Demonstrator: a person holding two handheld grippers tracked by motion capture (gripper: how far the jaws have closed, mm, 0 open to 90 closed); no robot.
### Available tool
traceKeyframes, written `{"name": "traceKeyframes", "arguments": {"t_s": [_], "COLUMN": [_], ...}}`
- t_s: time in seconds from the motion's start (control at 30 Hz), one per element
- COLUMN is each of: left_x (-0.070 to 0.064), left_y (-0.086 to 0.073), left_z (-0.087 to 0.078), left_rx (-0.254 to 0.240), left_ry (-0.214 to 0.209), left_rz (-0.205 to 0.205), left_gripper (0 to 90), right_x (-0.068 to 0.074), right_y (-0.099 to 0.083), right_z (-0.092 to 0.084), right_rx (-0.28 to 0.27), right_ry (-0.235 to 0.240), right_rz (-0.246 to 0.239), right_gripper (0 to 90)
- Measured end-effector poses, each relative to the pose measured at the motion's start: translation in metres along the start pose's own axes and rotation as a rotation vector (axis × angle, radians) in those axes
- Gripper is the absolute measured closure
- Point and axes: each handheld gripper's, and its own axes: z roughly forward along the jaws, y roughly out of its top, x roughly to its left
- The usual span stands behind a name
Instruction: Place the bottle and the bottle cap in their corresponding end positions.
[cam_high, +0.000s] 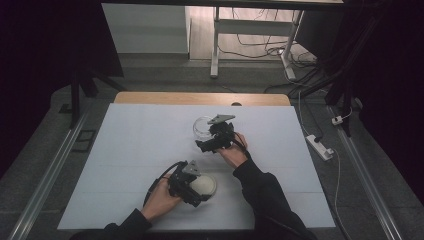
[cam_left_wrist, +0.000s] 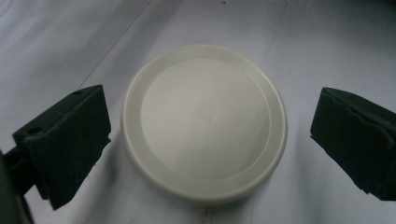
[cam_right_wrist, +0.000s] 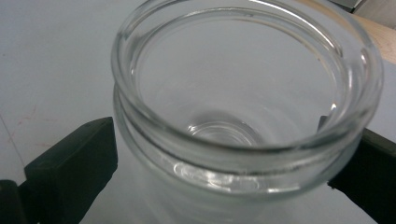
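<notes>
On my left, the left gripper (cam_high: 192, 189) sits low near the front edge of the desk (cam_high: 130, 150), held in the left hand (cam_high: 161, 200). Its jaws are spread wide, one either side of the cream lid (cam_left_wrist: 204, 122), and neither touches it: I see a clear gap on both sides in the left gripper view. The lid lies flat on the white desk surface, a small square mark stamped at its middle. Moving right, toward the middle of the desk and closer to the far edge, the right gripper (cam_high: 210, 142) is at the glass jar (cam_right_wrist: 243, 116), with the right hand (cam_high: 234, 152) behind it. The jar stands upright and open-mouthed. The jaws sit on both sides of it below the rim, tight against the glass as far as I can tell in the right gripper view.
</notes>
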Motion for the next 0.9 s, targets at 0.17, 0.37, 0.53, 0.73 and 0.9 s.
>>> {"name": "traceKeyframes", "arguments": {"t_s": [0.17, 0.37, 0.53, 0.73, 0.9], "left_x": [0.002, 0.007, 0.011, 0.015, 0.017], "left_y": [-0.003, -0.009, -0.015, -0.022, -0.029], "left_z": [-0.006, -0.015, -0.024, -0.035, -0.041], "left_rx": [0.007, 0.007, 0.006, 0.004, 0.013], "left_ry": [0.008, 0.004, 0.012, 0.020, 0.026], "left_rz": [-0.015, -0.039, -0.054, -0.071, -0.080], "left_gripper": [0.0, 0.0, 0.0, 0.0, 0.0], "right_x": [0.000, 0.002, 0.004, 0.009, 0.011], "right_y": [-0.003, -0.008, -0.012, -0.020, -0.025], "right_z": [-0.005, -0.007, -0.010, -0.015, -0.023], "right_rx": [0.000, 0.015, 0.037, 0.064, 0.061], "right_ry": [0.012, 0.017, 0.020, 0.029, 0.056], "right_rz": [0.017, 0.020, 0.009, -0.025, -0.010], "right_gripper": [0.0, 0.0, 0.0, 0.0, 0.0]}}
